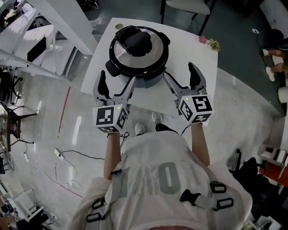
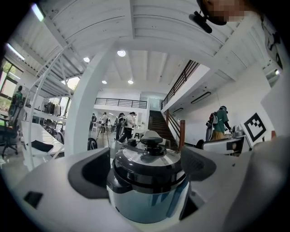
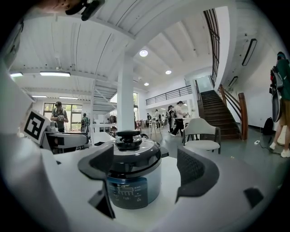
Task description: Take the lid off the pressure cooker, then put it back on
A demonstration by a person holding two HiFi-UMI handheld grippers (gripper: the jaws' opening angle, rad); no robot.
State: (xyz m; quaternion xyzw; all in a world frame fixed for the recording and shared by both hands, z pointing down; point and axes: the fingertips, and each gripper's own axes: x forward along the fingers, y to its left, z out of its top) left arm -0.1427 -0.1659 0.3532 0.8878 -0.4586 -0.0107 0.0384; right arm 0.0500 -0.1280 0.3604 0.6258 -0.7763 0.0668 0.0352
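Note:
The pressure cooker [image 1: 138,56] stands on the white table [image 1: 198,58], its silver lid [image 1: 150,51] in place with a black knob [image 1: 138,40] on top. My left gripper [image 1: 116,85] hovers open at the cooker's near left side, apart from it. My right gripper [image 1: 183,80] is open at the near right side, also apart. In the left gripper view the cooker [image 2: 149,195] and its lid [image 2: 136,161] fill the gap between the open left gripper [image 2: 145,170] jaws. In the right gripper view the cooker [image 3: 131,181] sits left of centre ahead of the open right gripper [image 3: 147,170].
A small flower sprig [image 1: 208,42] lies at the table's far right corner. A chair [image 1: 186,6] stands beyond the table, white shelving [image 1: 27,36] to the left. Cables [image 1: 63,155] trail over the floor near my feet.

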